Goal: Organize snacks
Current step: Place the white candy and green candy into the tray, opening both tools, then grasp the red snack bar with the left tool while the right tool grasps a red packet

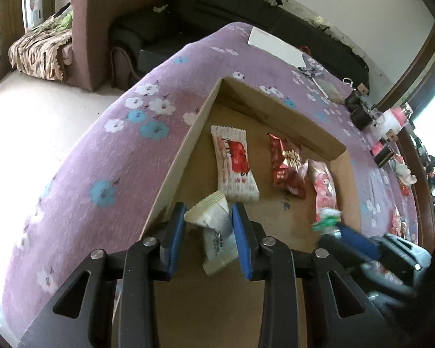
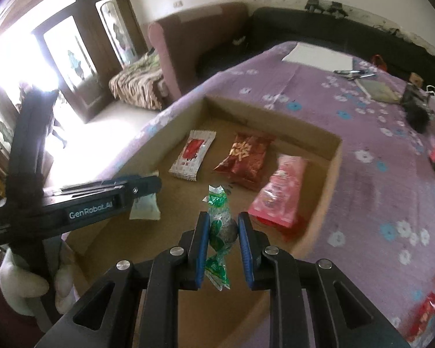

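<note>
An open cardboard box (image 1: 188, 145) (image 2: 275, 116) stands on a purple flowered tablecloth. Inside lie a white-and-red packet (image 1: 235, 165) (image 2: 192, 155), a dark red packet (image 1: 287, 165) (image 2: 246, 159) and a pink packet (image 1: 323, 188) (image 2: 278, 191). My left gripper (image 1: 208, 214) (image 2: 156, 185) is shut on a cream-white packet (image 1: 214, 232) (image 2: 145, 208) above the box's near left part. My right gripper (image 2: 223, 220) (image 1: 333, 232) is shut on a green-wrapped candy (image 2: 220, 232) (image 1: 326, 220), held over the box floor to the right of the left gripper.
A white sheet (image 1: 275, 46) (image 2: 319, 55), scissors (image 2: 353, 74) and dark small items (image 1: 362, 113) lie toward the table's far and right sides. Red packets (image 2: 432, 310) lie on the cloth outside the box at the right. A brown armchair (image 1: 101, 29) and black sofa stand beyond. A gloved hand (image 2: 23, 287) holds the left gripper.
</note>
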